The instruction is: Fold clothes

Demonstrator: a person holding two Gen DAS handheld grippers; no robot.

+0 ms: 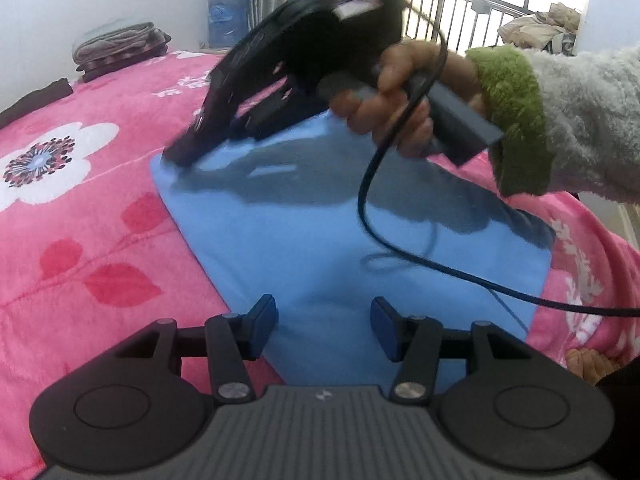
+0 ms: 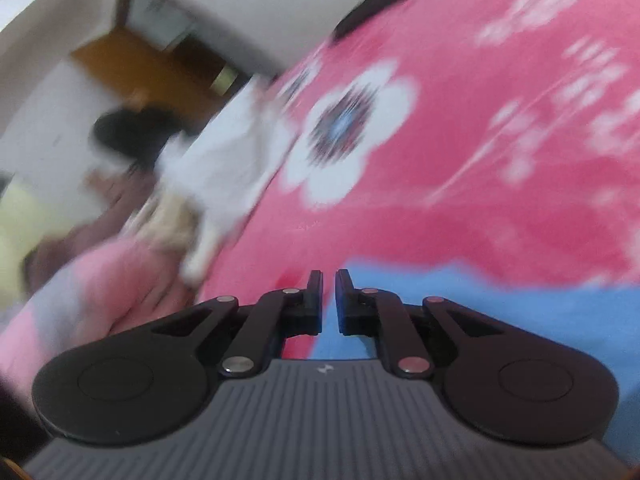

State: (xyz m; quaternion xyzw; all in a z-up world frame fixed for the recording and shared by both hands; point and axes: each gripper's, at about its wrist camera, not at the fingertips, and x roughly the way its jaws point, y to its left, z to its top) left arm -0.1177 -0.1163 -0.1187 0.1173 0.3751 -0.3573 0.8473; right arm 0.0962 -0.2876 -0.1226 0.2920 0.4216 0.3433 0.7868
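Observation:
A folded blue cloth (image 1: 320, 232) lies flat on a pink flowered blanket (image 1: 100, 220). My left gripper (image 1: 324, 320) is open over the cloth's near edge, with nothing between its blue pads (image 1: 262, 320). A hand (image 1: 400, 92) in a grey sleeve with a green cuff holds my right gripper (image 1: 182, 158), whose tip rests on the cloth's far left corner. The right wrist view is blurred: the right gripper (image 2: 329, 292) shows only a thin slit between its fingers, over the edge where the blue cloth (image 2: 500, 312) meets the blanket (image 2: 460, 160).
A black cable (image 1: 372, 216) loops from the right gripper across the cloth. A stack of folded clothes (image 1: 120, 50) and a dark garment (image 1: 36, 100) lie at the bed's far left. White (image 2: 224, 152) and pink (image 2: 120, 280) garments are heaped beside the bed.

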